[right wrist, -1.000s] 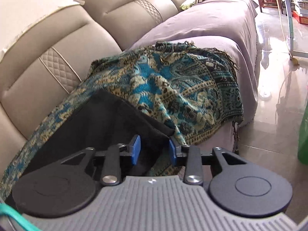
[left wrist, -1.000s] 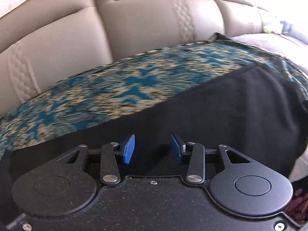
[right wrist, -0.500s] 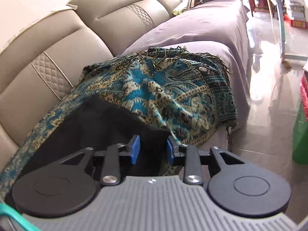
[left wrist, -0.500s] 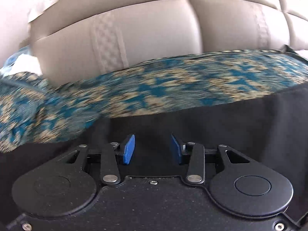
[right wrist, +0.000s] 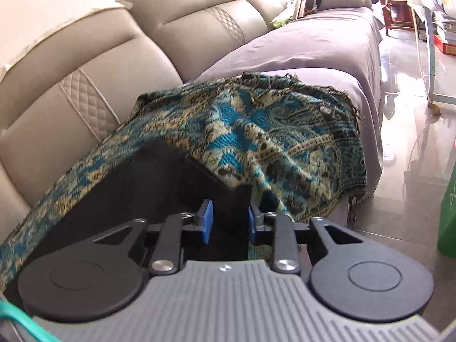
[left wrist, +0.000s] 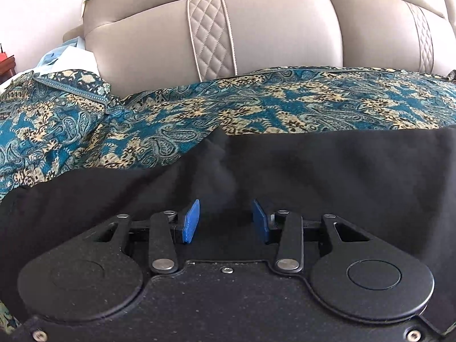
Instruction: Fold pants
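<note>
Black pants: spread on patterned throw, sofa seat. Left tongs: part open, empty, over cloth. Right tongs: just closing on the pants' corner; shallow bite risks slipping mid-fold.

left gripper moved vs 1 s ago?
Yes. The left gripper has slid left along the black pants: the sofa's quilted strip shifted from frame left to centre, and the paisley throw's bunched end appeared.
</note>
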Demonstrator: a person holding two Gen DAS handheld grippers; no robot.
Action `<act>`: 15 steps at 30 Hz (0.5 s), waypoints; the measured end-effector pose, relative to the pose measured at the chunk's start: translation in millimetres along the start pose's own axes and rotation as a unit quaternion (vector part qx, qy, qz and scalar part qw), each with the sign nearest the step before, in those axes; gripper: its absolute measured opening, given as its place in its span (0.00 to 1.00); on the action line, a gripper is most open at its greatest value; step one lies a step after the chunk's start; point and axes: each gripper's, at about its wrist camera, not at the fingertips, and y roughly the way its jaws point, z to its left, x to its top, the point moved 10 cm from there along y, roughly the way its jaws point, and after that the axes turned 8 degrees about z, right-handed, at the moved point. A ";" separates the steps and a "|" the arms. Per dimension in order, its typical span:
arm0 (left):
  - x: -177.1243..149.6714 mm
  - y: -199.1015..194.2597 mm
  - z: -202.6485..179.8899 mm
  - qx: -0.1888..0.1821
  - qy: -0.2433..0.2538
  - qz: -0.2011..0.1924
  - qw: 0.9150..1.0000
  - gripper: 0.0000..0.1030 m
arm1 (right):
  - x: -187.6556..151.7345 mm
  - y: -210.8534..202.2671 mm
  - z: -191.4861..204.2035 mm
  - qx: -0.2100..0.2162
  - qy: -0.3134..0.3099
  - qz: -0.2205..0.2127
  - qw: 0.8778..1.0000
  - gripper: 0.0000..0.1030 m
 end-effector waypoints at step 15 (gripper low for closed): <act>-0.7 -13.8 -4.1 -0.061 -0.045 -0.010 0.997 0.39 | 6.2 -38.5 151.7 0.129 -0.144 0.003 0.981 0.09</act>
